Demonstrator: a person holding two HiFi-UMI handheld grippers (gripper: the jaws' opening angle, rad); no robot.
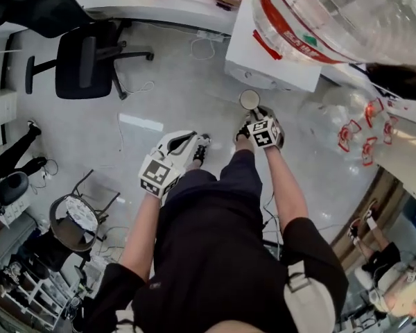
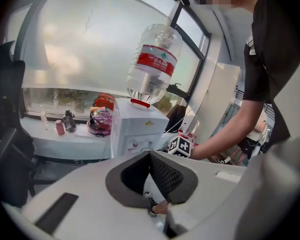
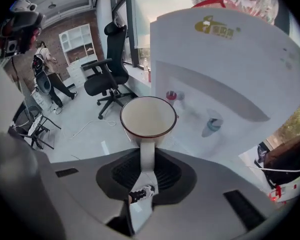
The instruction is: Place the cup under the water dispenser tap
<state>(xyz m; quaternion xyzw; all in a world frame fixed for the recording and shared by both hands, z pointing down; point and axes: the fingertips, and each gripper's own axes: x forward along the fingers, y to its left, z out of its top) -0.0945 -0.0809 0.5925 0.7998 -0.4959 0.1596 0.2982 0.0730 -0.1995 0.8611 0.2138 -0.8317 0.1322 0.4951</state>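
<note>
1. My head camera sits above the person and looks steeply down onto both arms, the floor (image 1: 180, 96) and the top of the water dispenser (image 1: 274, 50).
2. The camera on the left gripper (image 1: 194, 146) faces the dispenser from farther back and sees all of it, bottle (image 2: 152, 64) included.
3. The camera on the right gripper (image 1: 253, 116) looks along its jaws at the dispenser's front from close up, with the cup (image 3: 148, 116) filling mid-frame.
4. All three views share the dispenser. The head and right gripper views share the black office chair (image 1: 83, 61).

The bottle label (image 2: 155, 60) and dispenser logo (image 3: 217, 26) are illegible.
</note>
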